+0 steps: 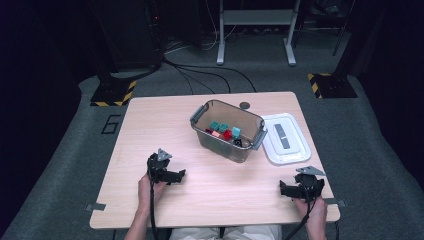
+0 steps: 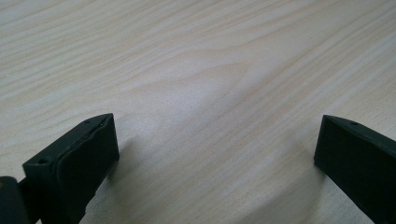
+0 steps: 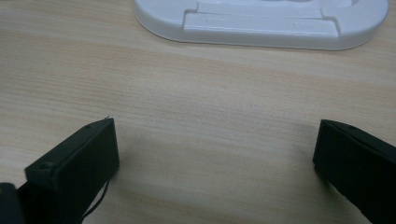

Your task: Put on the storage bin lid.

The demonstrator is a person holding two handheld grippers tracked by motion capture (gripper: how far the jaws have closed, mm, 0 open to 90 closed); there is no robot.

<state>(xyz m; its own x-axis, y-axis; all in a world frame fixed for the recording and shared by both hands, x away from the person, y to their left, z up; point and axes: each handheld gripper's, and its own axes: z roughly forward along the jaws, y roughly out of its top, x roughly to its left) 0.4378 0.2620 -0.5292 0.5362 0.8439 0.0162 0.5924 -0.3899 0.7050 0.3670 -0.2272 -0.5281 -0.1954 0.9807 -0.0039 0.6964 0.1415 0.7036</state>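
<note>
High view: bin with coloured blocks is set mid-worktop, lid off beside it. Left tool and right tool, jaws apart, are held empty; closing is judged outstanding.

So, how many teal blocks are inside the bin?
3 teal blocks show in the bin: two side by side near the middle, and one lighter toward the lid's side. More may be hidden under the others.
</note>
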